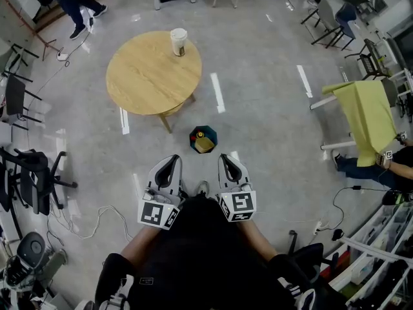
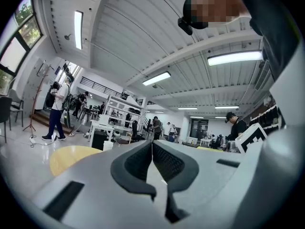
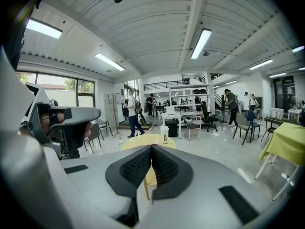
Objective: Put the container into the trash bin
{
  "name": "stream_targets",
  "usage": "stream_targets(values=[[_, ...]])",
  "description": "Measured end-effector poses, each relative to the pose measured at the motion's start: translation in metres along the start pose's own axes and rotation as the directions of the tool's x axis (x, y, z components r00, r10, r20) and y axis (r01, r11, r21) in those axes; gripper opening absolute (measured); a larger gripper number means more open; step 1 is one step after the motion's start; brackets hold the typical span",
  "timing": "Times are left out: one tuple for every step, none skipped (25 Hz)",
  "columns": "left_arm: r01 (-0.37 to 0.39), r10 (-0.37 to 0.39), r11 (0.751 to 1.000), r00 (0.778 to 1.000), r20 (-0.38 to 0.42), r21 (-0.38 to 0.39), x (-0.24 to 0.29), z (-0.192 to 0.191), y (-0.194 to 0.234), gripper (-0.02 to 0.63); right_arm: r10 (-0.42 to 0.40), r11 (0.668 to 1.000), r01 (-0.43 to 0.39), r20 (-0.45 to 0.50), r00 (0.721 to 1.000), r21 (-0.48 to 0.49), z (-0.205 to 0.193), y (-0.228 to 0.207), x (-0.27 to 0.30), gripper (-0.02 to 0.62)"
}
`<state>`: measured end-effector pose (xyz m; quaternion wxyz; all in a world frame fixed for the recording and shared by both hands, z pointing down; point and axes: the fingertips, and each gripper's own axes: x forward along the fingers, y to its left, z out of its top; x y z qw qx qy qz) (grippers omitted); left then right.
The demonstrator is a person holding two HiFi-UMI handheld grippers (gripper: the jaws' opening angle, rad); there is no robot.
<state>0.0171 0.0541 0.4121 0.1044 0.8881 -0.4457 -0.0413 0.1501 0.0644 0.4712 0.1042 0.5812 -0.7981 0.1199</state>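
- My left gripper point(image 2: 152, 144) has its two fingers pressed together, tips meeting. Nothing sits between them and they touch nothing.
- My right gripper point(image 3: 151, 148) is the same: fingers closed tip to tip, empty, held in the air.
- From the head view, both grippers sit side by side just in front of my body. They point toward the trash bin point(image 1: 203, 139), a small dark bin on the floor.
- The container point(image 1: 179, 42), a lidded white paper cup, stands upright at the far edge of the round wooden table point(image 1: 145, 76). It is beyond the bin and well apart from both grippers.
- The container carries a dark label, too small to read.
- Each gripper's cube point(image 1: 158, 213) shows a black-and-white square marker, with no words.
- Something yellow lies in the bin; I cannot tell what it is.
- My dark clothing covers my hands.
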Motion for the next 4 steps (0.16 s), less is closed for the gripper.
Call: stream_targets(values=[[0.002,-0.002,1.000,1.000,0.003,0.003,-0.0007,0.0010,-0.0005,0.012,0.002,1.000,-0.002,0.000,1.000,-0.002,0.0002,0.0009,-0.0003,0.026],[0.004,-0.004,1.000,1.000,0.006,0.006,-0.0012,0.0021,-0.0009,0.012,0.002,1.000,-0.002,0.001,1.000,-0.003,0.0005,0.0015,-0.0005,0.026],[0.006,-0.006,1.000,1.000,0.009,0.008,-0.0015,0.0031,-0.0013,0.012,0.002,1.000,-0.002,0.002,1.000,-0.005,0.0011,0.0020,-0.0006,0.026],[0.008,-0.008,1.000,1.000,0.012,0.009,-0.0018,0.0042,-0.0016,0.012,0.002,1.000,-0.002,0.003,1.000,-0.007,0.0017,0.0024,-0.0007,0.026]])
